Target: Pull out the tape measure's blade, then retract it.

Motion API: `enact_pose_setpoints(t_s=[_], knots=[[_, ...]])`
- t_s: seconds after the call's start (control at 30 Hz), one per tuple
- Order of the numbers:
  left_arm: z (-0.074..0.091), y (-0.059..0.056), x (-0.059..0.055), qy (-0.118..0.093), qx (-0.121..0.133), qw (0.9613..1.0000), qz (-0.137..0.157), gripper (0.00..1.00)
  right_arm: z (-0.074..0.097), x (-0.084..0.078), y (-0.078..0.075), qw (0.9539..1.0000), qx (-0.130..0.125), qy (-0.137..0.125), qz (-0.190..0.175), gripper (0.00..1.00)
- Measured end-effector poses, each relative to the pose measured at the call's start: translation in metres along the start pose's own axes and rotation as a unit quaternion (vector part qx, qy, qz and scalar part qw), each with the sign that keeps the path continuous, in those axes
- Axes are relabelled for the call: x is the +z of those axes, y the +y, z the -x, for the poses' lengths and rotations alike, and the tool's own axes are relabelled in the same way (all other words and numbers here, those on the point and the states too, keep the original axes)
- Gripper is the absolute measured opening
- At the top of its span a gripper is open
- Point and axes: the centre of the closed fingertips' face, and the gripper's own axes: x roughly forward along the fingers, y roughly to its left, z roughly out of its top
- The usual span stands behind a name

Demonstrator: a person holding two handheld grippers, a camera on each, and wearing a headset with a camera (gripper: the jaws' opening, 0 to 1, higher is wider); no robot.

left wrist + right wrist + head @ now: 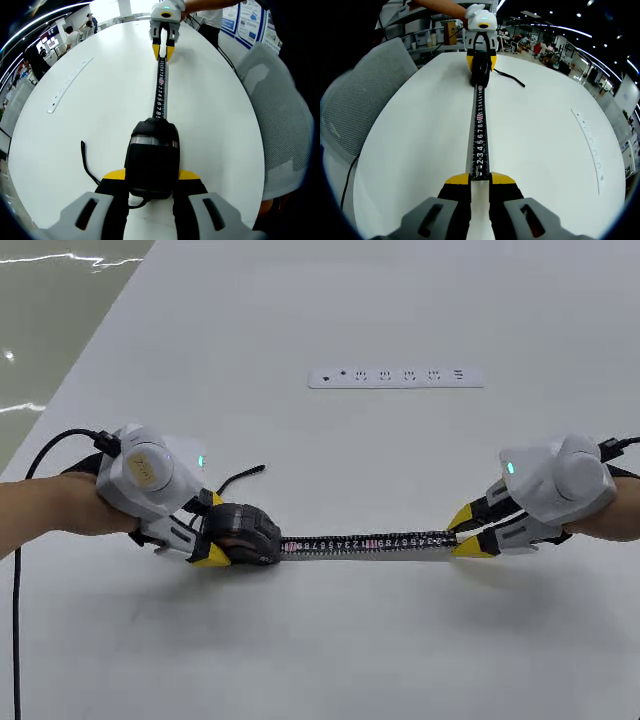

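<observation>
1. Black rounded tape measure case (152, 157) sits low on the white worktop (320, 640), at the left of the head view (243, 533).
2. Left tongs (152, 175) are clamped on the case, one yellow-tipped finger against each flank; the head view shows the same grip (214, 528).
3. Dark metal blade with pale numerals (365, 542) is drawn out of the case. It runs straight across the worktop between the two grippers and lies close to the surface (480, 132).
4. Right tongs (480, 179) are closed on the blade's free end, which sits between their yellow tips (462, 535).
5. Thin black cord (85, 160) trails from the case and lies loose on the worktop just beside it (240, 476).
6. Long white power strip (396, 377) lies flat farther back on the worktop, well apart from the blade.
7. Black cable (40, 455) leaves the left gripper and drops off the worktop's near edge.
8. Grey mesh chair (280, 125) stands beside the worktop's edge.
</observation>
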Motion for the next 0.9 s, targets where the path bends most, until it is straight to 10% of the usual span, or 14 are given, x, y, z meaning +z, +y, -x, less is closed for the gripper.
enact_pose_setpoints(t_s=[0.9], knots=[[0.001,-0.002,0.004,0.002,-0.001,1.0000,-0.001,0.28,0.006,-0.012,0.000,1.0000,-0.002,0.008,-0.005,0.11]])
